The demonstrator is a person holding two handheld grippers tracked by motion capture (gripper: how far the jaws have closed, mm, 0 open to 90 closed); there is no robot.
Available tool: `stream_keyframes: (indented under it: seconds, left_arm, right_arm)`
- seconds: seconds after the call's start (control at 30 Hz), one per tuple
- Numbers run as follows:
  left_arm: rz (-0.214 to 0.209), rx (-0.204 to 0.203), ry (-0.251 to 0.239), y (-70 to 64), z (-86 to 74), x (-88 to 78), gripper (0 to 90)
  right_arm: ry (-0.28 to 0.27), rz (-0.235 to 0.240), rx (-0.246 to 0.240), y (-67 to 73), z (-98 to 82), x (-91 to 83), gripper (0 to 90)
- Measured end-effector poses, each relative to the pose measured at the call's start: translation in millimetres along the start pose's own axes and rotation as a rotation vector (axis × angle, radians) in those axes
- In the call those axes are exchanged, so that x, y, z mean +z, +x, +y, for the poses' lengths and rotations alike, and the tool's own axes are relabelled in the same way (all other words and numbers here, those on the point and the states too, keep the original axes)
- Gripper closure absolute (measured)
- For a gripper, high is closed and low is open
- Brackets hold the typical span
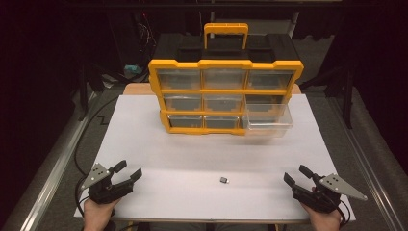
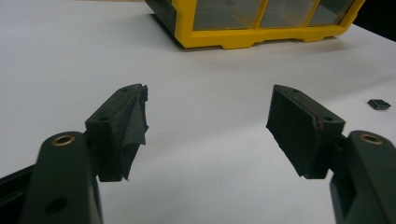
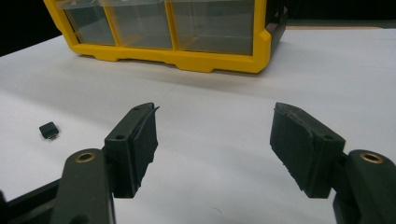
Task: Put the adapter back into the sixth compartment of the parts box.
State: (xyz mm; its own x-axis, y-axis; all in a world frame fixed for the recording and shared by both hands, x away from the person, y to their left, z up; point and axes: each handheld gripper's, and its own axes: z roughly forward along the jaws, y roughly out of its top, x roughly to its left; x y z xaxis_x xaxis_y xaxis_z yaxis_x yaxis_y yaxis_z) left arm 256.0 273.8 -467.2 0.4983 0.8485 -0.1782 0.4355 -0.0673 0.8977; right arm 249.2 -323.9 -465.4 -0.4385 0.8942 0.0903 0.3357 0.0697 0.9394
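A yellow and black organizer point(image 1: 225, 94) with clear drawers stands upright at the back of the white table point(image 1: 159, 159). Its right-hand middle drawer point(image 1: 268, 119) is pulled out and looks empty. A small dark part point(image 1: 224, 180) lies on the table near the front, between the two hands. My left gripper point(image 1: 128, 171) rests at the front left, open, with nothing between its jaws. My right gripper point(image 1: 296, 175) rests at the front right, also open and empty. The small part point(image 2: 378, 104) shows at the right in the left gripper view, and the part point(image 3: 49, 130) shows at the left in the right gripper view.
The organizer's base point(image 2: 261, 37) fills the far end of the table in both gripper views. A metal frame rail point(image 1: 53, 168) runs along the table's left side, with black cables beside it. Dark surroundings lie beyond the table edges.
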Motion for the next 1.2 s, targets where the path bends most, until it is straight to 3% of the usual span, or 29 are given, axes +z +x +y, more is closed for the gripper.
stream_keyframes:
  seconds: [0.5,1.2]
  left_arm:
    - [-0.002,0.007,0.004,-0.9,0.2,0.0,28.9]
    - [-0.003,0.003,0.004,-1.4,0.5,1.2,28.5]
  right_arm:
    - [-0.009,0.001,0.012,0.3,0.4,-0.5,32.2]
    - [0.013,0.012,-0.013,4.0,3.2,2.6,30.0]
